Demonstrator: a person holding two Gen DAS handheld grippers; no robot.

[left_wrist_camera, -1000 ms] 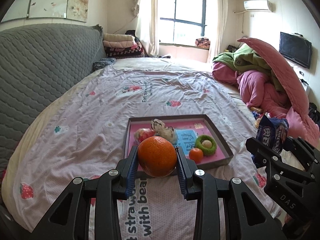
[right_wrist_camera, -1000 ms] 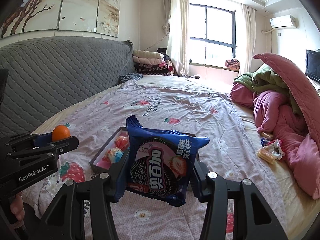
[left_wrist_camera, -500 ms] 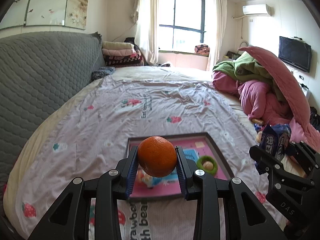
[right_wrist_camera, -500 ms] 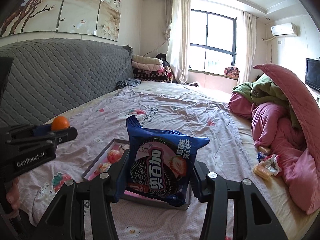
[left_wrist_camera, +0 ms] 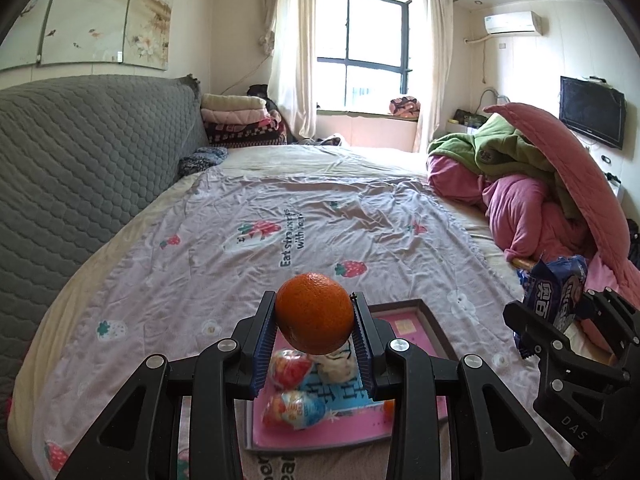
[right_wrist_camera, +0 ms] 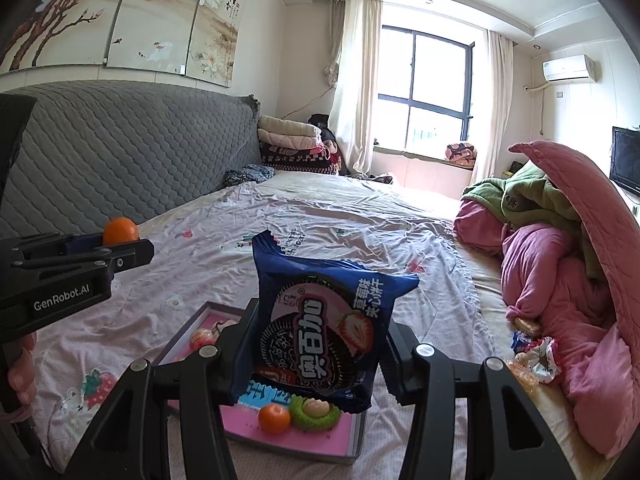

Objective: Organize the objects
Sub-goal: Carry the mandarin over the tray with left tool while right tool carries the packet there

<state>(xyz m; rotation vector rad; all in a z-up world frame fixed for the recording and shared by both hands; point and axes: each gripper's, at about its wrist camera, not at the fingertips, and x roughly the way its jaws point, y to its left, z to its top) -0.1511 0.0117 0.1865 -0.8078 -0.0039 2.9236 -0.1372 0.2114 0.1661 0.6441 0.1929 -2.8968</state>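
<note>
An orange point(left_wrist_camera: 314, 313) hangs above the bed, with my left gripper point(left_wrist_camera: 314, 332) shut on it. My right gripper point(right_wrist_camera: 316, 344) is shut on a blue cookie packet point(right_wrist_camera: 320, 320) that stands upright between its pads. Under both lies a pink tray with a dark frame point(left_wrist_camera: 430, 320), which also shows in the right wrist view point(right_wrist_camera: 308, 442). In the tray are a small orange point(right_wrist_camera: 274, 418), a green ring toy point(right_wrist_camera: 316, 412) and wrapped sweets point(left_wrist_camera: 296, 406). Each gripper shows at the edge of the other's view, the left gripper point(right_wrist_camera: 120, 250) and the right gripper point(left_wrist_camera: 560, 320).
The bed carries a lilac strawberry-print sheet point(left_wrist_camera: 300, 216), with a grey quilted headboard point(left_wrist_camera: 80, 168) on the left. A heap of pink and green quilts point(right_wrist_camera: 560, 248) fills the right side, loose snacks point(right_wrist_camera: 532, 352) beside it. Folded blankets point(left_wrist_camera: 236, 120) are stacked at the far end.
Both grippers have risen and moved forward over the tray, each keeping its load. The tray has slid lower in both views and now lies under the fingers.
</note>
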